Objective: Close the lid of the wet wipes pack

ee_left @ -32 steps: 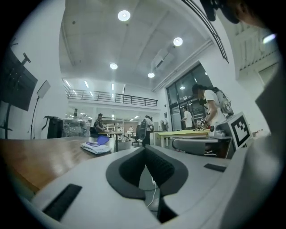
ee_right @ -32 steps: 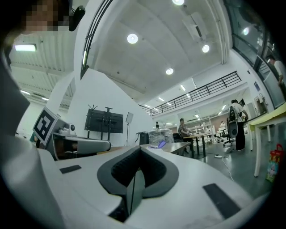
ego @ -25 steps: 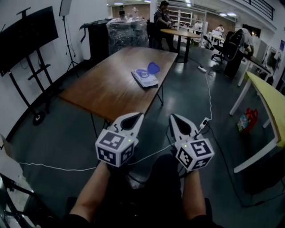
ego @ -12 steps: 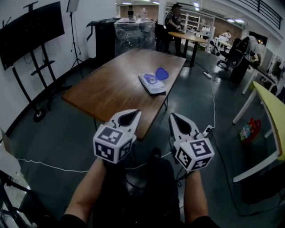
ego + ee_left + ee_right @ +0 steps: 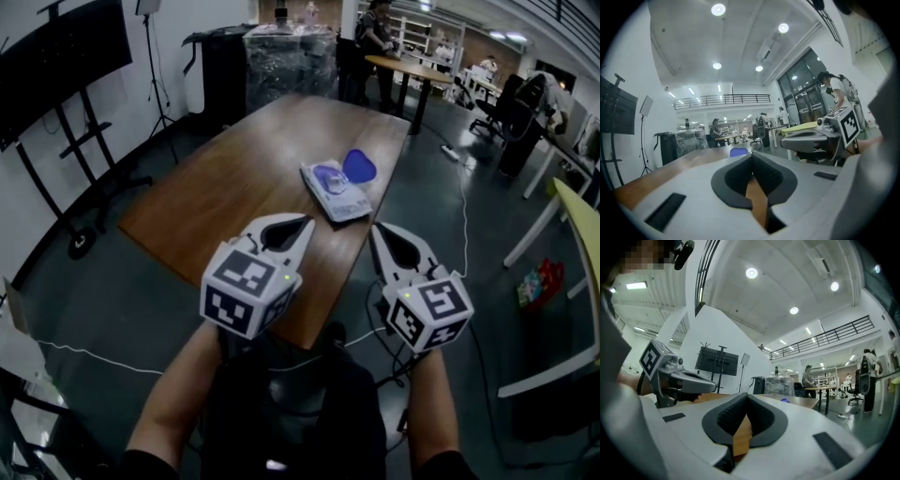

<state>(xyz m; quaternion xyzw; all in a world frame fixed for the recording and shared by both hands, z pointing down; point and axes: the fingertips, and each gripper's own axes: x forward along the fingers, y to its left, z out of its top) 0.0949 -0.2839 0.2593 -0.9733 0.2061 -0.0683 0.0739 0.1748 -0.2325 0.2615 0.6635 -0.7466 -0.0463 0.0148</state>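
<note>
Head view. Item: wet wipes pack (image 5: 335, 192), flat on the wooden table (image 5: 216, 197) near its right edge. The long axis runs diagonally, far-left to near-right. The blue lid (image 5: 359, 166) is flipped open off the pack's far-right side. The left gripper (image 5: 302, 225) and right gripper (image 5: 380, 231) sit side by side over the table's near edge, tips toward the pack, which lies ahead between their lines and well apart.

Left gripper view. Jaws meet at the tips with nothing between them. The lid is a blue patch just above the tips (pack body not distinguishable).

Right gripper view. Jaws together, empty. A blue speck shows on the tabletop, right of the tips.
</note>
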